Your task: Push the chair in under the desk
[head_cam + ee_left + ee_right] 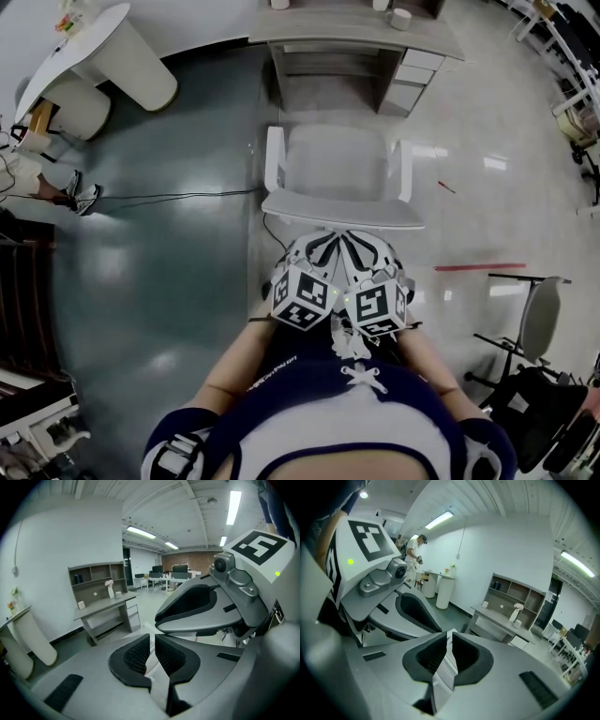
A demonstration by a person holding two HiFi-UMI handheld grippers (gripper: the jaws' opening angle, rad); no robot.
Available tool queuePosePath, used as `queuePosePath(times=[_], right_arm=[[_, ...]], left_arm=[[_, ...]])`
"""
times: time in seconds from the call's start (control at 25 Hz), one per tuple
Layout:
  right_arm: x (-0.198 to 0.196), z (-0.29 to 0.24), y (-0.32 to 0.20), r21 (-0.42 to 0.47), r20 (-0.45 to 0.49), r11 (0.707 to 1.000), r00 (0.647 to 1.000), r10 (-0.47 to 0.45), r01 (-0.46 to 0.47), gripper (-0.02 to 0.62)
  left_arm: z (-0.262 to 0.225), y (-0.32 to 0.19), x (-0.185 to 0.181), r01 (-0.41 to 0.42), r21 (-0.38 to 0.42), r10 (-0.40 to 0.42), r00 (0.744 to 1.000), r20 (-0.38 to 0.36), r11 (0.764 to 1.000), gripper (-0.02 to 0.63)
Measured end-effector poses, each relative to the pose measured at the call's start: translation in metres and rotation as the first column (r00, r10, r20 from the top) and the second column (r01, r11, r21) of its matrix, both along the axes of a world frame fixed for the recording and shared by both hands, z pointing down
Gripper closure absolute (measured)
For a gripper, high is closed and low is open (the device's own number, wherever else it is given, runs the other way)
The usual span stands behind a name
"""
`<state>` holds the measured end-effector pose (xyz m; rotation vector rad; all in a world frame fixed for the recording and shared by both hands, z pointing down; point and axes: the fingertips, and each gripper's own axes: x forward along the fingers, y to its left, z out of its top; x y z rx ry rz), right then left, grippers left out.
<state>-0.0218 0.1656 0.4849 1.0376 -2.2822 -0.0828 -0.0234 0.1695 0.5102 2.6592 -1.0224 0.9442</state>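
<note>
The chair (pixel 337 164) stands pulled out from the desk (pixel 356 33), its back toward the person. The left gripper (pixel 317 248) and right gripper (pixel 364 248), jaws pressed together on nothing, sit side by side just behind the backrest, probably to push with blunt tips.

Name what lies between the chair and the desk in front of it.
Only a short strip of bare floor separates the chair from the desk. The head view shows it.
</note>
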Motion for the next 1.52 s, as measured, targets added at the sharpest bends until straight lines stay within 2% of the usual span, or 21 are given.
queuePosePath(times=[0.16, 0.4, 0.64, 0.76, 0.96, 1.24, 1.36, 1.44, 1.52], right_arm=[[-0.004, 0.023, -0.007, 0.021, -0.16, 0.999, 0.986, -0.035, 0.039, 0.583], [-0.002, 0.05, -0.014, -0.009, -0.276, 0.999, 0.96, -0.047, 0.047, 0.583], [0.009, 0.079, -0.025, -0.047, -0.391, 0.998, 0.918, -0.067, 0.052, 0.578], [0.012, 0.095, -0.029, -0.109, -0.4, 0.993, 0.913, -0.085, 0.045, 0.503], [0.017, 0.12, -0.034, -0.163, -0.466, 0.985, 0.876, -0.127, 0.057, 0.494], [0.026, 0.151, -0.039, -0.191, -0.59, 0.977, 0.785, -0.188, 0.09, 0.494], [0.028, 0.157, -0.043, -0.185, -0.604, 0.978, 0.773, -0.193, 0.1, 0.494], [0.028, 0.158, -0.043, -0.191, -0.596, 0.976, 0.778, -0.197, 0.101, 0.494], [0.028, 0.157, -0.043, -0.199, -0.574, 0.975, 0.795, -0.196, 0.097, 0.492]], left_arm=[[0.019, -0.007, -0.003, -0.061, -0.014, 0.062, 0.994, 0.089, 0.998, 0.526], [0.04, -0.02, -0.007, -0.109, 0.01, 0.105, 0.977, 0.184, 0.994, 0.52], [0.07, -0.032, -0.014, -0.194, 0.004, 0.181, 0.925, 0.335, 0.981, 0.478], [0.083, -0.035, -0.017, -0.226, -0.006, 0.21, 0.894, 0.395, 0.974, 0.454], [0.105, -0.036, -0.022, -0.25, -0.06, 0.249, 0.854, 0.457, 0.966, 0.449], [0.122, -0.044, -0.025, -0.278, -0.07, 0.272, 0.805, 0.527, 0.958, 0.448], [0.126, -0.048, -0.024, -0.286, -0.073, 0.279, 0.794, 0.541, 0.955, 0.447], [0.13, -0.05, -0.025, -0.288, -0.074, 0.28, 0.785, 0.552, 0.955, 0.447], [0.132, -0.053, -0.025, -0.277, -0.083, 0.277, 0.795, 0.54, 0.957, 0.448]])
